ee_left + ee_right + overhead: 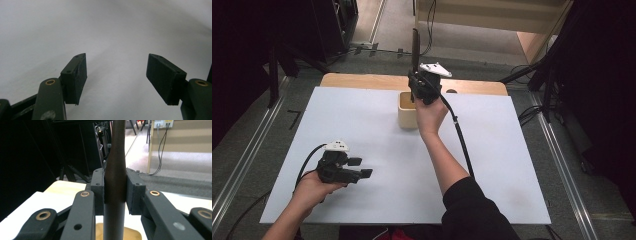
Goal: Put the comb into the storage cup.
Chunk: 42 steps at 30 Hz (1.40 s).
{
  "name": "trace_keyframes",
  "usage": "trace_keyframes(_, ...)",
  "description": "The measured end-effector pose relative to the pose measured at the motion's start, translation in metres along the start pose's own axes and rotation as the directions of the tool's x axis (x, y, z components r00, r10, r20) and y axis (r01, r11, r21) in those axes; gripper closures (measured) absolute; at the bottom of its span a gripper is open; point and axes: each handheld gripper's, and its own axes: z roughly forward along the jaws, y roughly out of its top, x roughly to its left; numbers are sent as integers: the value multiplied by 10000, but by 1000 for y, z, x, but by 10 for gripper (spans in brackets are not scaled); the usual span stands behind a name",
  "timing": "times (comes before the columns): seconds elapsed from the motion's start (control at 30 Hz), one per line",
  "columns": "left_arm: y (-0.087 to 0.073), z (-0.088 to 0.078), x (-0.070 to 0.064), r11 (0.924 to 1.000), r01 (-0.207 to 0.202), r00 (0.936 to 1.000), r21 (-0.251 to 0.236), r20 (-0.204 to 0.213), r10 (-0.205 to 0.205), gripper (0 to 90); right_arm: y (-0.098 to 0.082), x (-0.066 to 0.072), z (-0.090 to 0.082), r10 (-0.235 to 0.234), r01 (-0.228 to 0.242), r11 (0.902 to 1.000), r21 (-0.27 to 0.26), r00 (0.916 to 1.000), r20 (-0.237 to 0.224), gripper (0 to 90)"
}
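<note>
- Right gripper (pixel 414 85) at 12 o'clock, clamped on an upright dark rod (pixel 115 170) above the wooden cup (pixel 407 117).
- Left gripper (pixel 360 167) at 8 o'clock, jaws apart, empty.

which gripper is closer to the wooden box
Right. The right gripper is directly above the wooden box, clamping a dark utensil upright over it. The left gripper rests open, far off at the board's near left.

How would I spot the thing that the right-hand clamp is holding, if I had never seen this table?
Find the white table, then the small wooden box near its far edge. Just above the box, the right gripper is shut on a dark stick standing upright; nothing else there is that tall, thin and dark.
</note>
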Motion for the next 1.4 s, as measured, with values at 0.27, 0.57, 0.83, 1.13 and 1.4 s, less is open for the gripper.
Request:
trace_keyframes(0.27,-1,1,1,9999,23,10000,123,-81,-22,342,-7,1,3,-35,35,10000,14,10000,4,699)
trace_keyframes(0.57,-1,2,2,9999,32,10000,138,-32,-32,342,-21,-2,10,34,-36,9995,319,10000,80,699)
trace_keyframes(0.83,0,1,1,10000,-42,9999,42,-103,43,343,-31,-2,12,-17,14,9995,317,10000,92,698)
trace_keyframes(1.13,0,1,0,10000,-57,10000,-12,-81,57,343,-41,-2,13,-89,87,9995,290,9999,65,698)
trace_keyframes(1.4,0,0,1,10000,-34,9999,-44,-128,33,343,-48,-2,13,-124,120,9994,321,9999,112,698)
